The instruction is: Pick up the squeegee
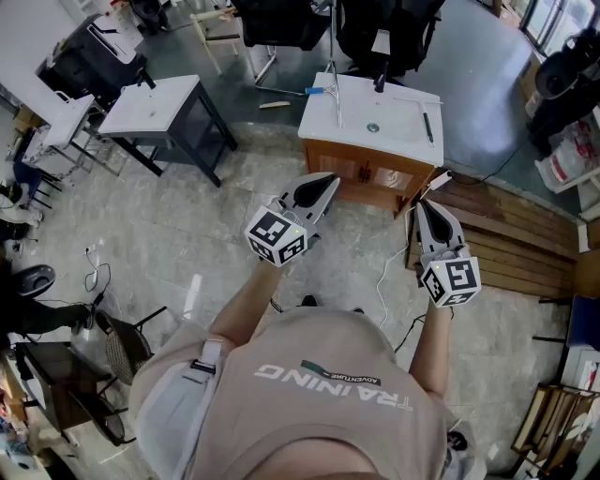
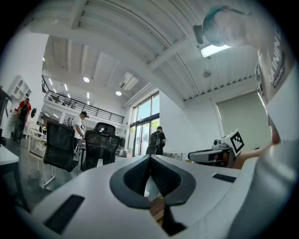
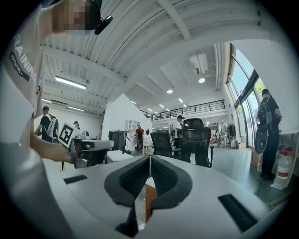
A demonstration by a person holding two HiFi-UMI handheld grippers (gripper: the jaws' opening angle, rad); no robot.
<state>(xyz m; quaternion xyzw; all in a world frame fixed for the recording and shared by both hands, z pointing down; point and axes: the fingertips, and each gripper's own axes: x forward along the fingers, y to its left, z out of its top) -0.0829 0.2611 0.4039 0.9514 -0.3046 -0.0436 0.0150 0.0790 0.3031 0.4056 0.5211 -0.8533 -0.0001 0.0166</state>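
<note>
Pale stone-patterned floor (image 1: pixel 187 244) spread beneath a wooden vanity cabinet (image 1: pixel 375 178) whose white worktop (image 1: pixel 403 105) had a shallow basin sunk into it. That basin showed a round drain (image 1: pixel 373 127) at its middle. A slim dark squeegee (image 1: pixel 427 127), as far as its small shape could be read, lay to the right of the drain. Whether it sat inside the basin's dip or on the flat rim could not be told. It lay untouched, well apart from both tools.

A person in a beige T-shirt (image 1: pixel 319 394) stood in front of the cabinet. The left hand-held gripper (image 1: pixel 328 180) pointed level toward the cabinet's left front. In its own view the ribbed dark pads were pressed together with nothing between them. The right hand-held gripper (image 1: pixel 419 204) was held near the cabinet's right corner, above a white cable (image 1: pixel 386 272) trailing over the floor. Its pads were likewise pressed together on nothing. Each carried its marker cube at the rear, toward the person.

Left of the vanity stood a white table (image 1: pixel 155 108) on dark legs. Black office chairs (image 1: pixel 281 19) stood beyond the vanity, and wooden slats (image 1: pixel 511 244) lay on the floor to its right.
</note>
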